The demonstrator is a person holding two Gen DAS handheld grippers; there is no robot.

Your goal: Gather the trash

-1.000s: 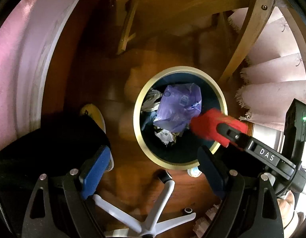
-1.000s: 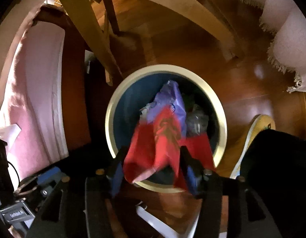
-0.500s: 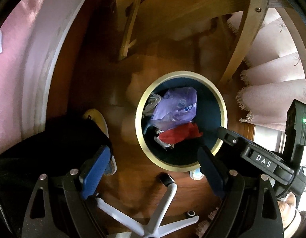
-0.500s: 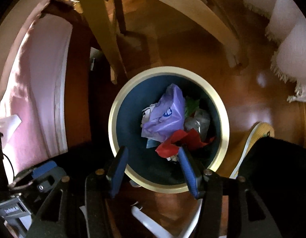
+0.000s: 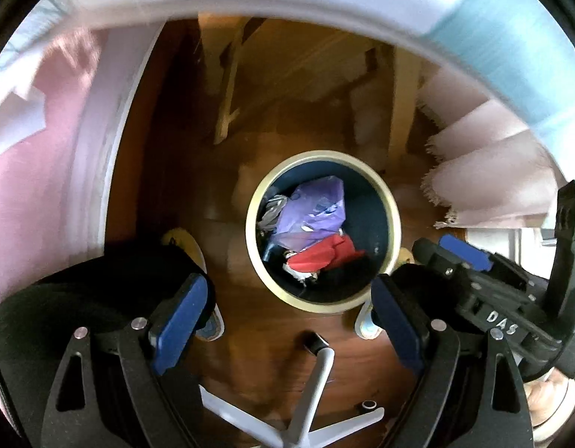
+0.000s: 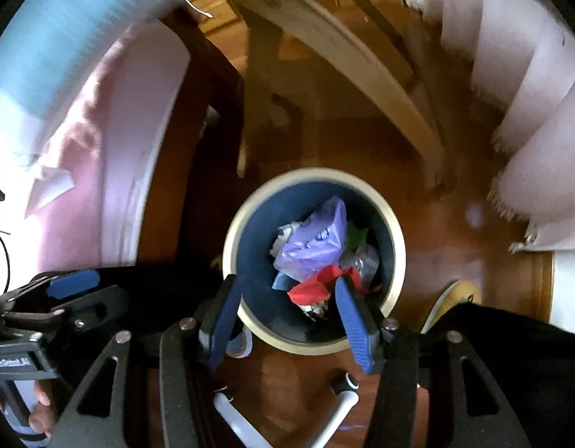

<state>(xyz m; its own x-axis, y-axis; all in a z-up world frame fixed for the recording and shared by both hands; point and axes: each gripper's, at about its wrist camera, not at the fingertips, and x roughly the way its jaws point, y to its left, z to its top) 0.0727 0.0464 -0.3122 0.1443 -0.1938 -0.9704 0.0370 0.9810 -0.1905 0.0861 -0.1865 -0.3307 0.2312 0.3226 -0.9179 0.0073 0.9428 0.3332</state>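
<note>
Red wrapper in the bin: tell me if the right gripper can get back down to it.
Probably yes. The red wrapper lies on top of the trash in the open bin, and the right gripper, jaws open and empty, hangs above it with nothing between.

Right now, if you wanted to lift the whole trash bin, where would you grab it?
Probably the cream rim of the trash bin, coming straight down from above. It stands upright and open, and the bare right-hand edge looks thin enough to pinch, clear of the purple bag.
</note>
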